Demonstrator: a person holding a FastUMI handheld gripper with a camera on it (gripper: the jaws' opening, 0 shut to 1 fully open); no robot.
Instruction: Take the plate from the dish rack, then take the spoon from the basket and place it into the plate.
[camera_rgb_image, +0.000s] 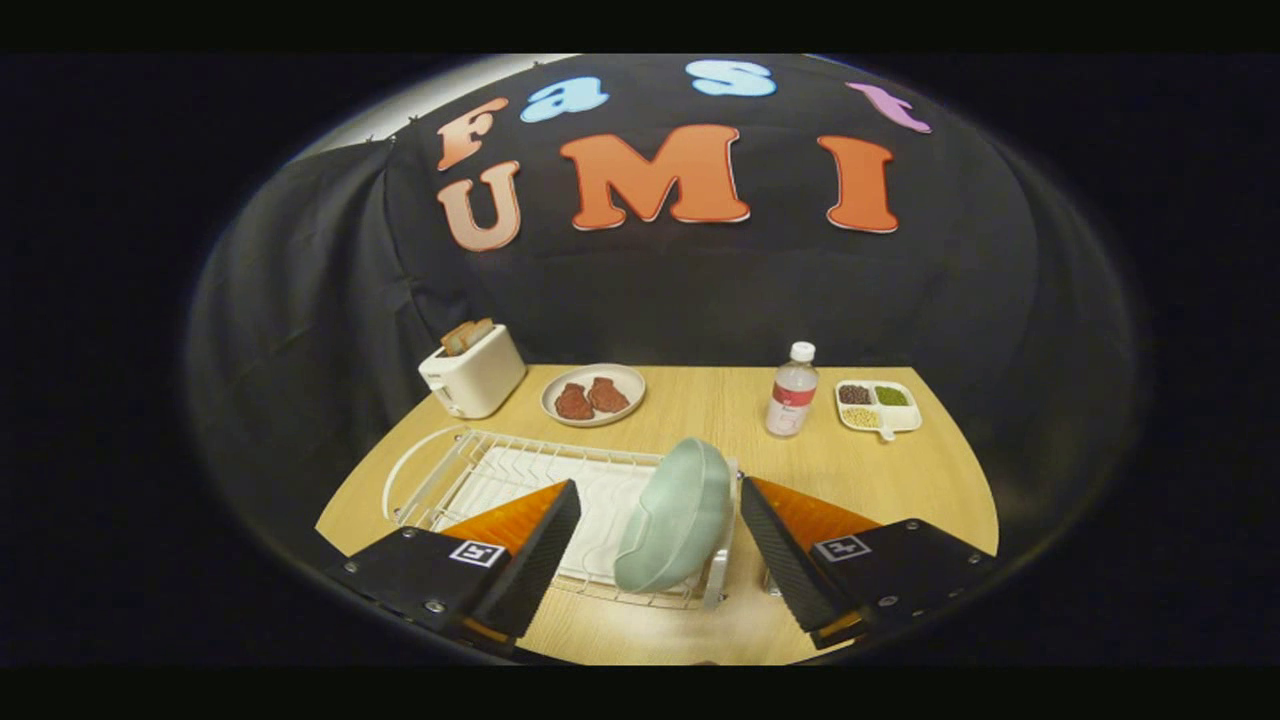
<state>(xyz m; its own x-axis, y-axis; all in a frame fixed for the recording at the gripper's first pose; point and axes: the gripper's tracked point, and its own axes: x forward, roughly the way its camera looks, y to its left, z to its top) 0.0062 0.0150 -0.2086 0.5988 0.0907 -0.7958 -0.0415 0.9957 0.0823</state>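
In the dish rack (470, 480) the plate (675, 515) stands untaken between the gripper (660, 545) fingers, spread apart, so both steps remain.

My wooden table (700, 410) carries everything here. Along its far edge, from the left corner: a white toaster (472, 375) with bread slices poking out of its slots, then a round plate (593, 394) holding two brown pieces (meat, by the look of them), then a clear bottle (792, 391) standing upright, and at the far right corner a white divided dish (878, 407) with dark, green and pale fillings in separate compartments. Nearer my edge, toward the left, a white wire dish rack (470, 470) sits directly on the wood.
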